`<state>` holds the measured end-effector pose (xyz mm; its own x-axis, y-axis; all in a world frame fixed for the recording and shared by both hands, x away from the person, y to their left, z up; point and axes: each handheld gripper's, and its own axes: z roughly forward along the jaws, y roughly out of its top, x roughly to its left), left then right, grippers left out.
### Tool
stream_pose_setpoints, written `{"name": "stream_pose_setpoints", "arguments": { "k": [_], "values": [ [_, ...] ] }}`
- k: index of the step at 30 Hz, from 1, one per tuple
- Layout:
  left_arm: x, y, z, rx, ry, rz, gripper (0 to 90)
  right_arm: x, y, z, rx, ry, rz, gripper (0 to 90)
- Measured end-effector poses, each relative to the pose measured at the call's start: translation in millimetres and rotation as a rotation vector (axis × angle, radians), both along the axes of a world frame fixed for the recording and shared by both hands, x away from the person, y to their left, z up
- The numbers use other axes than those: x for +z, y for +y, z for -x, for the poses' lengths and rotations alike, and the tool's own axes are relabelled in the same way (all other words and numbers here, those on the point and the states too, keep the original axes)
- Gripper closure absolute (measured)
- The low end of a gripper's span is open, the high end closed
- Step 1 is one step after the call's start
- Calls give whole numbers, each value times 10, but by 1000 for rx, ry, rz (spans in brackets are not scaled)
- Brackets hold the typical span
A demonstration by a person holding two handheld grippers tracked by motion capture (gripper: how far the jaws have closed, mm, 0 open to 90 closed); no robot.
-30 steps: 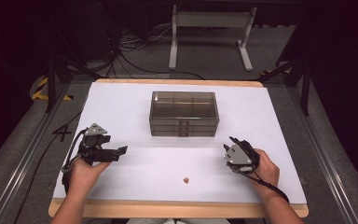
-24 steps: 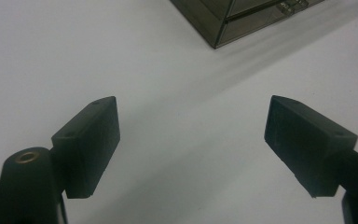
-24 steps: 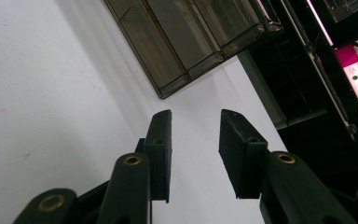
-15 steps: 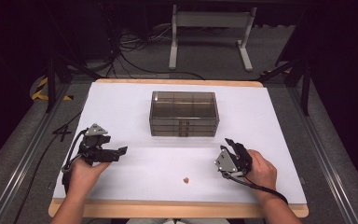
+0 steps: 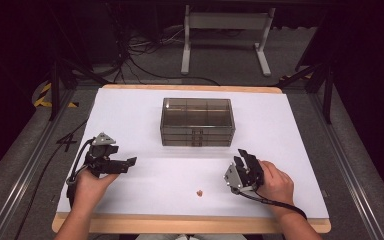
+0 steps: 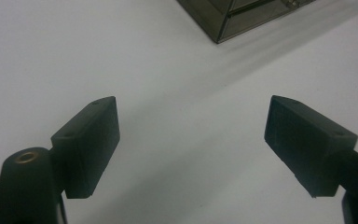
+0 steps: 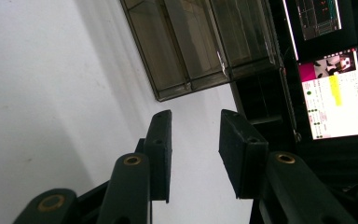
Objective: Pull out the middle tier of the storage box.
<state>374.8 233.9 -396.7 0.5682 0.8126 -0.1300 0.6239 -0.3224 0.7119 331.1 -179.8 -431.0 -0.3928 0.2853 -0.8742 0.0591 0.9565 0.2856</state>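
A: Drawer box (image 5: 198, 122)?
B: Mid-table (image 5: 130, 107), smoky clear plastic, drawers closed. Small reddish bit (image 5: 198, 192) lies well in front of it.
A: Grippers?
B: Left gripper (image 5: 125, 164) front-left of the box, jaws spread wide, empty. Right gripper (image 5: 245, 159) front-right, jaws parted by a narrow gap, nothing between.

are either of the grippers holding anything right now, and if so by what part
Nothing is held. The left gripper has its jaws wide apart over bare table, and the right gripper has an empty gap between its jaws.
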Motion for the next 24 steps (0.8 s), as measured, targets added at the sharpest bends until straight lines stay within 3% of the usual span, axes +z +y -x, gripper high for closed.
{"name": "stream_pose_setpoints", "arguments": {
  "k": [16, 24],
  "values": [
    [-14, -6, -7, 0, 10, -3, 185, -54, 212, 45, 0, -54, 132, 651],
    [-22, -9, -9, 3, 14, -5, 184, -59, 294, 54, 0, -55, 182, 657]
  ]
}}
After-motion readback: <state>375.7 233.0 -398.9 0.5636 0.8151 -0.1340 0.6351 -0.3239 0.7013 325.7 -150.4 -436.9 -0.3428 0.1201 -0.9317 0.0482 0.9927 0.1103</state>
